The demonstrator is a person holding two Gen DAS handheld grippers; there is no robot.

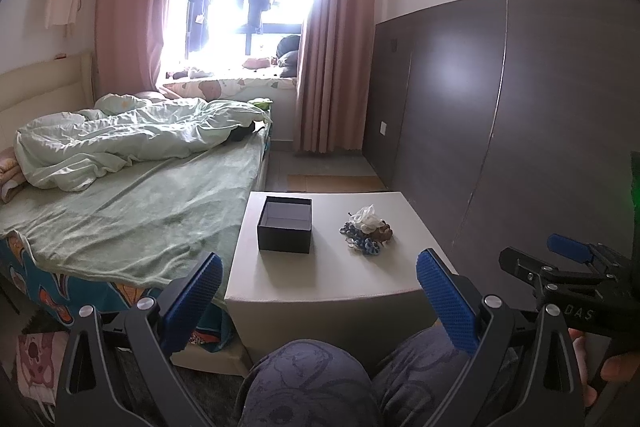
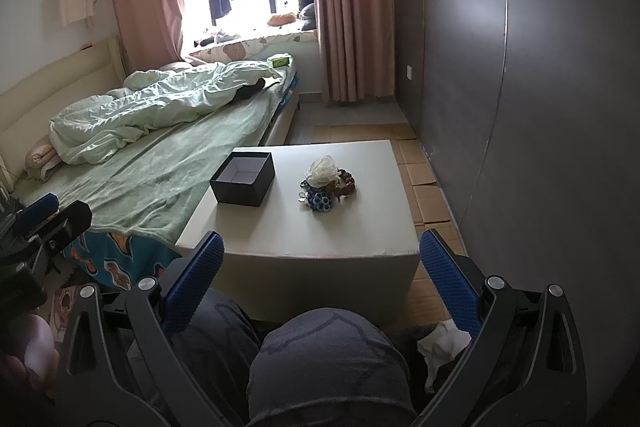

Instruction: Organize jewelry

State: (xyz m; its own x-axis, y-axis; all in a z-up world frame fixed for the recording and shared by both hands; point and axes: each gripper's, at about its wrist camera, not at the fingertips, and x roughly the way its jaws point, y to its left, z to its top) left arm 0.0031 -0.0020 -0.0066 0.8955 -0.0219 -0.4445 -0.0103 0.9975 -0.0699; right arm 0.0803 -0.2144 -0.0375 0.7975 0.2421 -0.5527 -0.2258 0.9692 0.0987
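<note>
We hold left claw (image 1: 320, 301) and right claw (image 2: 322, 281) wide open, empty, at frame bottom; black box (image 2: 243, 183) left of jewelry pile (image 2: 328, 189) on worktop (image 2: 360, 227).

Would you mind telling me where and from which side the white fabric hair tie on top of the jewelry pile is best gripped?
Probably from above: the white fabric hair tie sits uppermost on the jewelry pile, its ruffles standing up and free. Pinch the raised ruffle with the right claw, which is open and nearer; a side approach would likely nudge the brown bead bracelet beside it.
</note>
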